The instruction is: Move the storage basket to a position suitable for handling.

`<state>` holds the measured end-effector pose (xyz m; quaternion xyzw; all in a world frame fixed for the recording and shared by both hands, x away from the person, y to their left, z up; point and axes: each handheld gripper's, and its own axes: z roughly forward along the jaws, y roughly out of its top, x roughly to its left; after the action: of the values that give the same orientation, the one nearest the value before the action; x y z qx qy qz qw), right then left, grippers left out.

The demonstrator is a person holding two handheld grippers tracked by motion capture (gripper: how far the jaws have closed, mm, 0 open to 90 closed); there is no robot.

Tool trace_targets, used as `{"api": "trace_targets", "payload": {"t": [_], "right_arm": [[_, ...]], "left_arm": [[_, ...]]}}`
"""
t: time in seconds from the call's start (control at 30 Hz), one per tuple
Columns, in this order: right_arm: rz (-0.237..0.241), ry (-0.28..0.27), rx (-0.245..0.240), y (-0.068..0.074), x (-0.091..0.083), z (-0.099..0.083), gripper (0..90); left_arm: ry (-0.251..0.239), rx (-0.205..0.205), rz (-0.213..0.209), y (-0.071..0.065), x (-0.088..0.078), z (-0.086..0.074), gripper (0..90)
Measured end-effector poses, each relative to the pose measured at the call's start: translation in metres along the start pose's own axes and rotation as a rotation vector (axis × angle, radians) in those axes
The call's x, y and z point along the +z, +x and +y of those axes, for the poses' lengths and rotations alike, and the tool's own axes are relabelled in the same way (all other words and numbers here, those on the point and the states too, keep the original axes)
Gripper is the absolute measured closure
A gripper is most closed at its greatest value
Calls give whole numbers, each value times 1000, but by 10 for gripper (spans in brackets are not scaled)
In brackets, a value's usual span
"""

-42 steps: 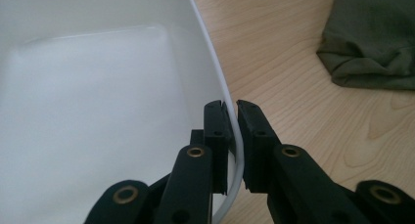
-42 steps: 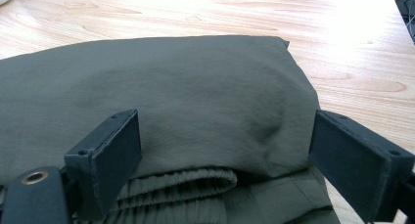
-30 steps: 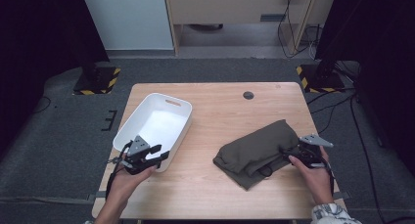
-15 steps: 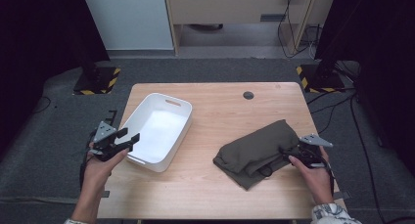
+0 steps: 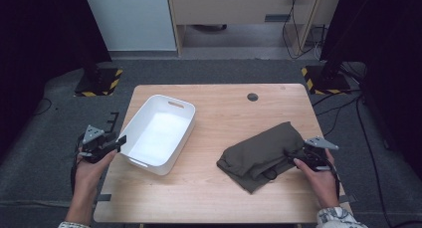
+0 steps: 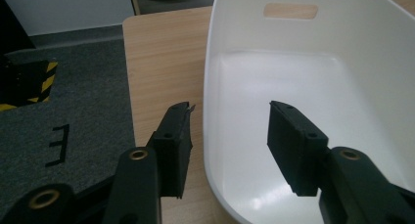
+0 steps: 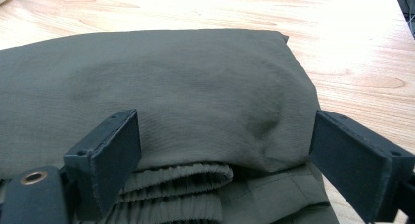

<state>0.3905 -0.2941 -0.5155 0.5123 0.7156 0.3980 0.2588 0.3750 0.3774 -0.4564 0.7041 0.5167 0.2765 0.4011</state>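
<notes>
Leftward off the light wooden table (image 5: 219, 188) goes the left hand-held gripper (image 5: 115, 142); its jaws, just closing, straddle the white plastic tub's (image 5: 171, 156) rim without pressing. Unmoved, the right hand-held gripper (image 5: 289, 157) stands released around the folded olive-green cloth (image 5: 259, 151) on the table's right side.

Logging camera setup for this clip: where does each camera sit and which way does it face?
High view: above the person's side, looking forward and down on the table; both forearms and grippers show.
Left gripper view: rides the left gripper, its jaws astride the white tub's near wall.
Right gripper view: rides the right gripper, jaws flanking the folded olive garment.
Shared: tub and garment also appear from above.
</notes>
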Motion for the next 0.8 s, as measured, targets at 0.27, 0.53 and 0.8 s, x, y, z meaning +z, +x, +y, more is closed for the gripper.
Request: {"api": "trace_targets", "payload": {"t": [0.27, 0.53, 0.8], "right_arm": [[0, 1, -1, 0, 0, 0, 120], [-2, 0, -1, 1, 0, 0, 121], [-1, -3, -1, 0, -1, 0, 121]], "left_arm": [[19, 5, 3, 3, 9, -4, 657], [27, -17, -16, 8, 12, -9, 831], [22, 16, -47, 3, 12, -9, 849]]}}
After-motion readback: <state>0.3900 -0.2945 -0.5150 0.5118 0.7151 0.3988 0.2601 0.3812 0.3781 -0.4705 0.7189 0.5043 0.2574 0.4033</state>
